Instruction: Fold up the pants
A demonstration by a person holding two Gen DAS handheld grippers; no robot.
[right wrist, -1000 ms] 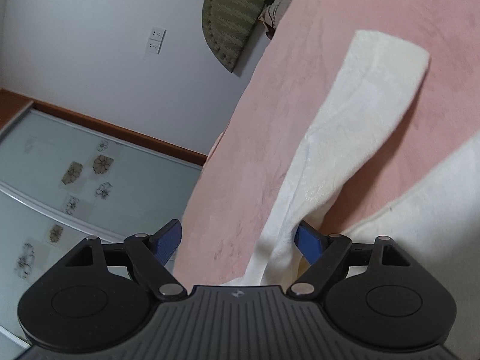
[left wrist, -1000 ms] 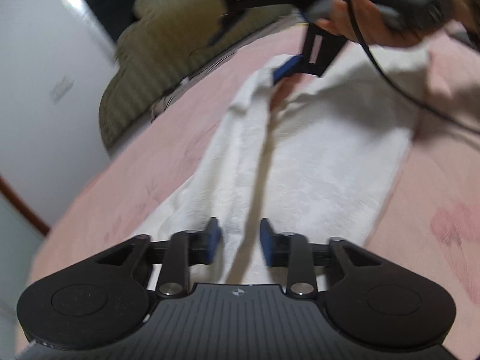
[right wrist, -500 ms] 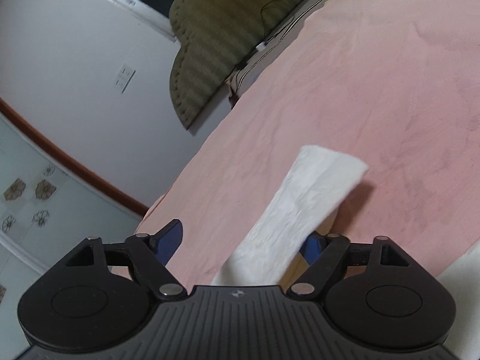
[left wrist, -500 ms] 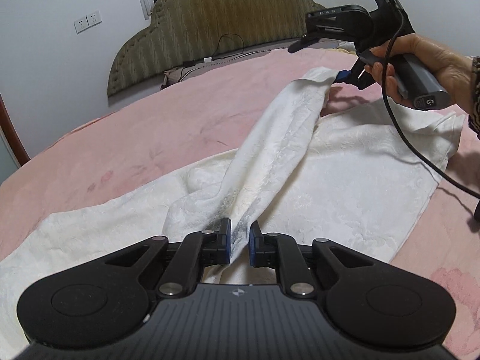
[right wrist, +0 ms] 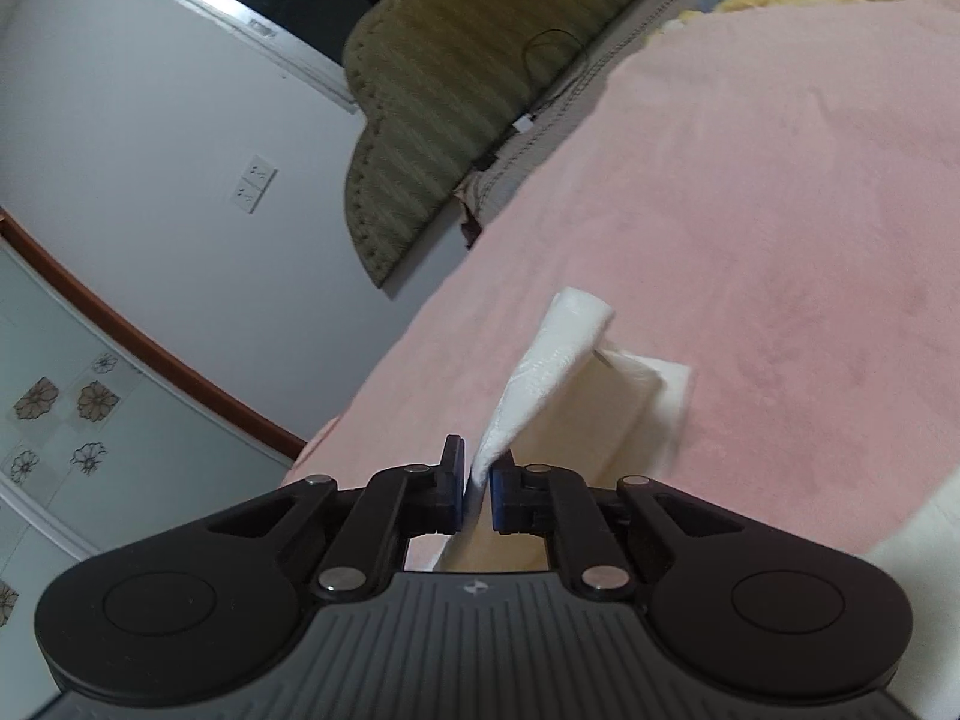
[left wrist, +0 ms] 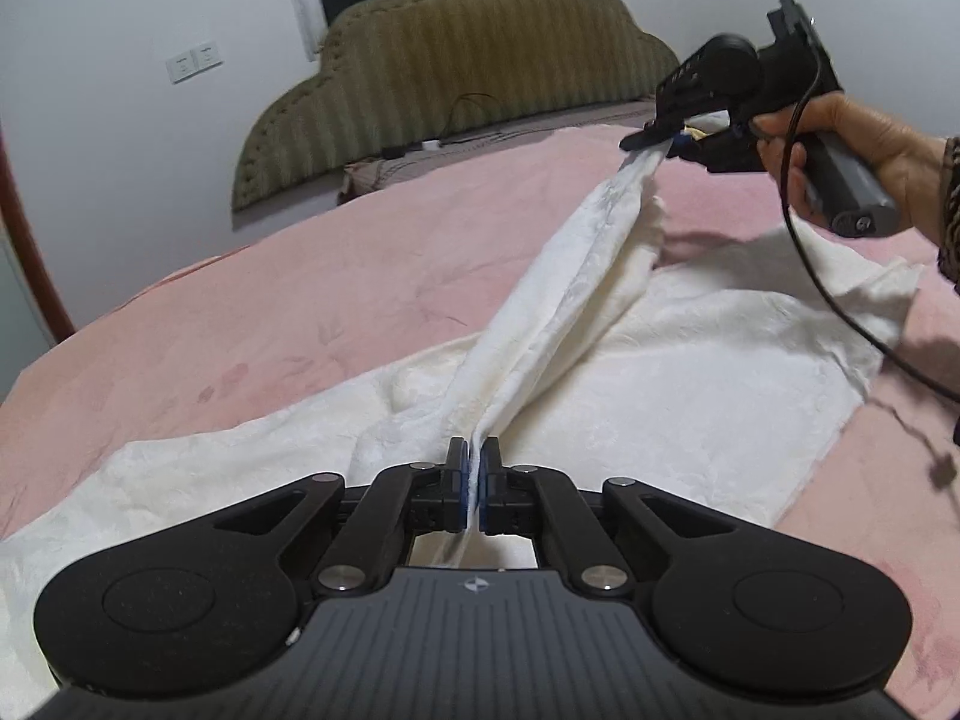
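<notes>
**White cloth pinched at both ends, ready for the fold**

White textured fabric pants [left wrist: 690,372] spread over pink plush bedspread [left wrist: 300,276], one leg edge raised off the bed into a taut ridge. Left claw [left wrist: 474,483] clamped tight on the near end of that ridge, cloth squeezed between blue pads. Right claw [left wrist: 675,147], held in a hand [left wrist: 852,138], closed on the far end, cloth pinched there too; same grip confirmed in the right wrist view [right wrist: 478,489], loose corner poking past the tips.

Best handled by keeping both grips firm and the span evenly taut, lifting both ends level, then carrying the raised edge across onto the flat half and matching edges before release. Slack in the middle likely to leave wrinkles.

No brand, label or legible writing visible; only a small emblem on each claw body, unreadable.
</notes>
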